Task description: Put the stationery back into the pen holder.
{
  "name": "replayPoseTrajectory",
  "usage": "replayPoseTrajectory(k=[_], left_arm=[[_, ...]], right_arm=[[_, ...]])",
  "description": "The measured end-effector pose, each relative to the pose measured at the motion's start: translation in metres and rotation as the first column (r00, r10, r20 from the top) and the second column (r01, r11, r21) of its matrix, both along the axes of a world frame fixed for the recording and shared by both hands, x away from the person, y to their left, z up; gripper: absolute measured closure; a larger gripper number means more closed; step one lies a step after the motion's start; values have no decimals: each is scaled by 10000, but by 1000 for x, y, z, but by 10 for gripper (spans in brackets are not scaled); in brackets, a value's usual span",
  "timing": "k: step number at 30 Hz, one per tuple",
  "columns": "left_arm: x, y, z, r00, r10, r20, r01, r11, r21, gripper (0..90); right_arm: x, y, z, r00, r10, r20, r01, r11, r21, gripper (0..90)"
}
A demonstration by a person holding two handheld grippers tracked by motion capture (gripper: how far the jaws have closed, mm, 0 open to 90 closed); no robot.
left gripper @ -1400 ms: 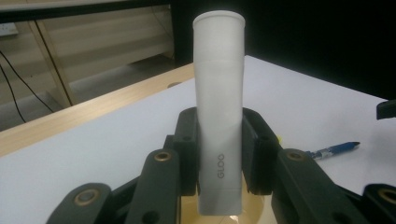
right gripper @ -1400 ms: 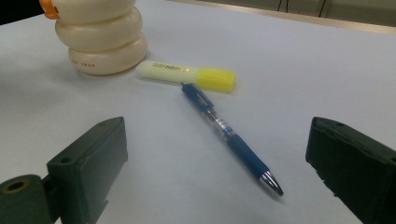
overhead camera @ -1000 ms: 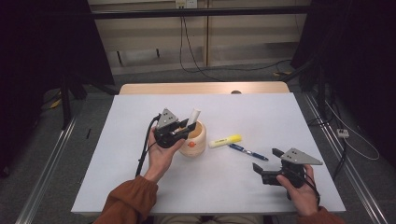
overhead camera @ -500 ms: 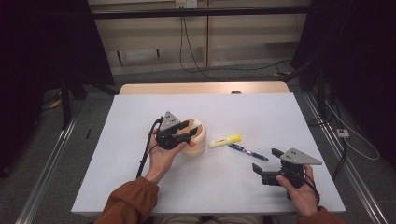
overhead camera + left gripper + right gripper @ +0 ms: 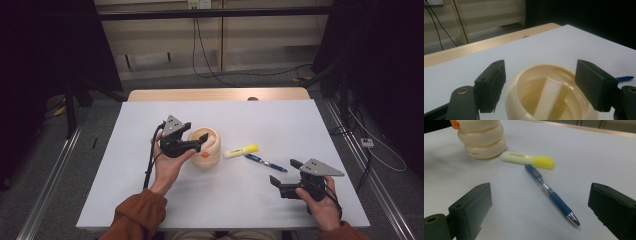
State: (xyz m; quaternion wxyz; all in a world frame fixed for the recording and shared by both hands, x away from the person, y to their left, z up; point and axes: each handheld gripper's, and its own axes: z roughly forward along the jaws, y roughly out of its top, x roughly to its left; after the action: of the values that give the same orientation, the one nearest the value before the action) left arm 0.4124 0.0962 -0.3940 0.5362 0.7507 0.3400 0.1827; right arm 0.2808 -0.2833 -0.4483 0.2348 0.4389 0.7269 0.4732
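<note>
Left gripper (image 5: 200, 143) has just been opening over the cream pot (image 5: 207, 147), jaws spread, white stick (image 5: 548, 96) dropped inside. Right gripper (image 5: 285, 177), spread, likely takes the blue pen (image 5: 265, 163) mid-table next.

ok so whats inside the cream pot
One pale, flat stick leans inside the cream pot, seen between the open jaws of the left gripper, which have just been opening. Its lower end and the pot's bottom are cut off from view.
</note>
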Motion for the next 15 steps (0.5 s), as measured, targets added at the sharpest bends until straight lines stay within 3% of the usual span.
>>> replayPoseTrajectory(k=[6, 15], left_arm=[[-2, 7, 6, 10000, 44, 70, -44, 10000, 74, 191], [-12, 24, 10, 9994, -112, -318, 125, 9991, 400, 97]], right_arm=[[0, 0, 0, 10000, 21, -18, -21, 10000, -24, 49], [2, 1, -1, 9999, 84, -139, -85, 9999, -59, 49]])
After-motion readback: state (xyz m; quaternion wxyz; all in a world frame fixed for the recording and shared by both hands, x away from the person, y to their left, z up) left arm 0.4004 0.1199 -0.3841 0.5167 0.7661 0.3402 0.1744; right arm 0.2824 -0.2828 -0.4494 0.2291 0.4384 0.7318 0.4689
